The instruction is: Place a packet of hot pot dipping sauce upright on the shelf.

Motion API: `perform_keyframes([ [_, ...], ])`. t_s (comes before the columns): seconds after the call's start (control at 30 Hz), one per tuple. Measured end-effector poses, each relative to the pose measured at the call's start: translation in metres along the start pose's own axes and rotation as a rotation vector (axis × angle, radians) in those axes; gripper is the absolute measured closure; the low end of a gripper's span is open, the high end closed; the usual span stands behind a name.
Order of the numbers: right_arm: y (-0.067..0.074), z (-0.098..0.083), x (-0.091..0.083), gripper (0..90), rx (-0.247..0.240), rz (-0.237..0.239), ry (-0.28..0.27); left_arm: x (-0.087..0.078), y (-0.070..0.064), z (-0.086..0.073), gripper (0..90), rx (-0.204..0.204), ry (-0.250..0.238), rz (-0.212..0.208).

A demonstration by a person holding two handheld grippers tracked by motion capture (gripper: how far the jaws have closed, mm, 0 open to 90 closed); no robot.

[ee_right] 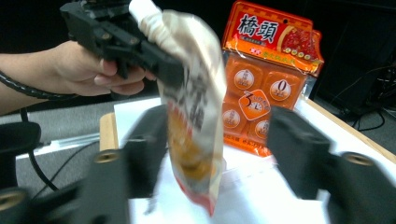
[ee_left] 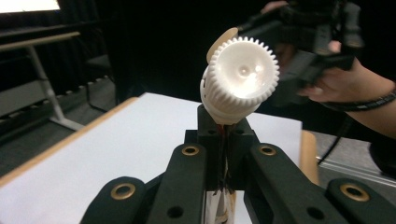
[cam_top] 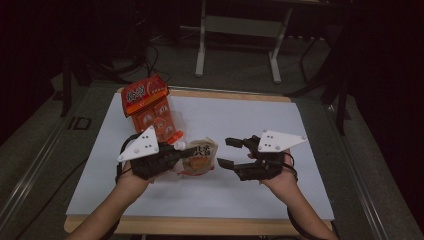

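Observation:
A soft spout pouch with brown print and a white ribbed cap hangs just above the white table. My left gripper is shut on the pouch's neck just under the cap, as the left gripper view shows. My right gripper stands open right beside the pouch, its jaws pointing at it. In the right gripper view the pouch hangs in front of my spread fingers, and neither pad touches it.
An orange multi-pack of sauce cups stands tilted at the table's far left, behind the pouch. A metal table frame stands on the floor beyond the far edge. A cable trails from each gripper.

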State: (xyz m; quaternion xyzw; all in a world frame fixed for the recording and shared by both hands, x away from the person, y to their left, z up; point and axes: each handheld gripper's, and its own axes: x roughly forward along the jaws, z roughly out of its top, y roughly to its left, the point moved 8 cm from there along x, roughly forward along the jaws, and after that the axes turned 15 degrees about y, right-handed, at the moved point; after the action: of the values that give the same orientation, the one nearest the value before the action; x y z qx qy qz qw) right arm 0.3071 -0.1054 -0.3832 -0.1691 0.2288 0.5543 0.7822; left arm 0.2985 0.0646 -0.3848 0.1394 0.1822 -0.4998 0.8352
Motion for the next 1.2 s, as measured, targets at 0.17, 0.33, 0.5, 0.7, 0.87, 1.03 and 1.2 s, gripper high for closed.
perform_keyframes([
  [0.17, -0.002, -0.005, -0.003, 14.0, 0.013, 0.027, -0.016, -0.012, 0.022, 0.018, 88.5, 0.007, -0.044, 0.052],
  [0.33, -0.002, -0.009, -0.004, 11.9, 0.01, 0.041, -0.013, -0.018, 0.036, 0.023, 88.5, 0.012, -0.052, 0.084],
  [0.5, -0.003, -0.015, 0.0, 12.3, 0.015, 0.033, 0.008, -0.023, 0.054, 0.019, 88.4, 0.004, -0.085, 0.111],
  [0.7, -0.005, -0.018, 0.002, 12.8, 0.021, 0.029, 0.007, -0.028, 0.075, 0.006, 88.4, 0.004, -0.091, 0.137],
  [0.87, -0.007, -0.021, 0.005, 13.2, 0.018, 0.018, 0.015, -0.03, 0.091, -0.009, 88.4, 0.005, -0.057, 0.171],
  [1.03, -0.01, -0.024, 0.007, 13.4, 0.024, 0.017, 0.016, -0.029, 0.098, -0.023, 88.4, -0.005, -0.045, 0.149],
  [1.2, -0.011, -0.026, 0.009, 13.4, 0.028, 0.018, 0.02, -0.026, 0.099, -0.035, 88.3, 0.01, -0.013, 0.131],
])
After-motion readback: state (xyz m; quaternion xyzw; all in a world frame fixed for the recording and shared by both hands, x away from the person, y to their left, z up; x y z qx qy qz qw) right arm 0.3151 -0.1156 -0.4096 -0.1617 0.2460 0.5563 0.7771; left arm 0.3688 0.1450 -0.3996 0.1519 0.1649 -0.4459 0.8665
